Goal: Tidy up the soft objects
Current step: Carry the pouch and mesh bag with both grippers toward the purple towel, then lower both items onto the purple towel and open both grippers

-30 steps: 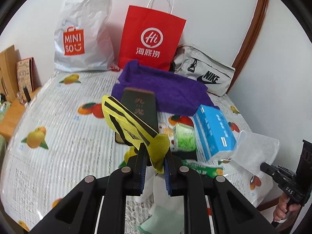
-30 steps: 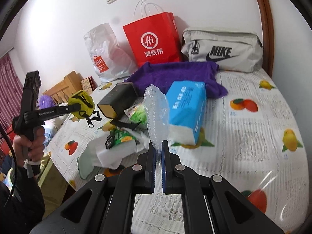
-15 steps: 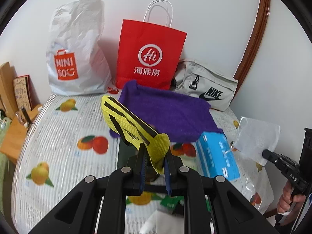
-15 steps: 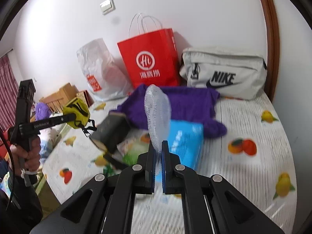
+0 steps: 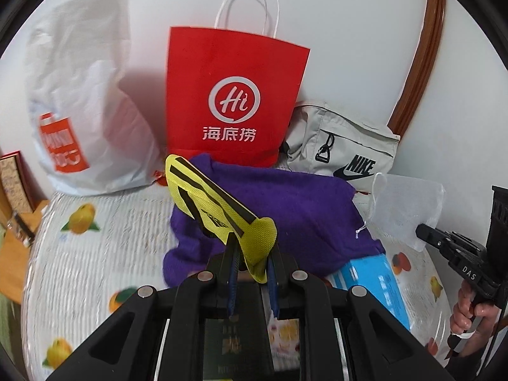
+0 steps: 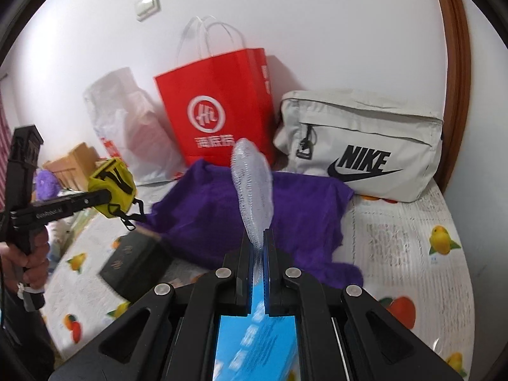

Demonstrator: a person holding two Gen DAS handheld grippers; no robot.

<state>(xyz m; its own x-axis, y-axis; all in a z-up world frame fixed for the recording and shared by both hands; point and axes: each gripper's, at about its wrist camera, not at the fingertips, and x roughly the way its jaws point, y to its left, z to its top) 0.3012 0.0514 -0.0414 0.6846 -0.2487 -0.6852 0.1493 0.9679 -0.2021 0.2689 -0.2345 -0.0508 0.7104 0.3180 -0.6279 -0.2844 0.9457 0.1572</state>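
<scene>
Left fingers (image 5: 252, 273): clamped on a yellow pouch (image 5: 219, 209), held above the purple cloth (image 5: 295, 206).
Right fingers (image 6: 259, 244): clamped on a clear bubble bag (image 6: 252, 187), held upright.
Beyond: red paper bag (image 5: 231, 95), grey bag (image 6: 365, 146), white plastic bag (image 5: 82, 101), all against the wall.
Surface: fruit-print table (image 6: 406, 238).

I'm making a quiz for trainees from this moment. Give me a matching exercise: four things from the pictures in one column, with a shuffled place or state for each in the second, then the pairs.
Things:
1. yellow pouch
2. clear mesh bag
3. purple cloth
4. Nike bag

Places or states:
A. spread on the bed
B. clamped in the right hand-held gripper
C. leaning against the wall
D. clamped in the left hand-held gripper

Pairs: 1-D, 2-B, 3-A, 4-C
</scene>
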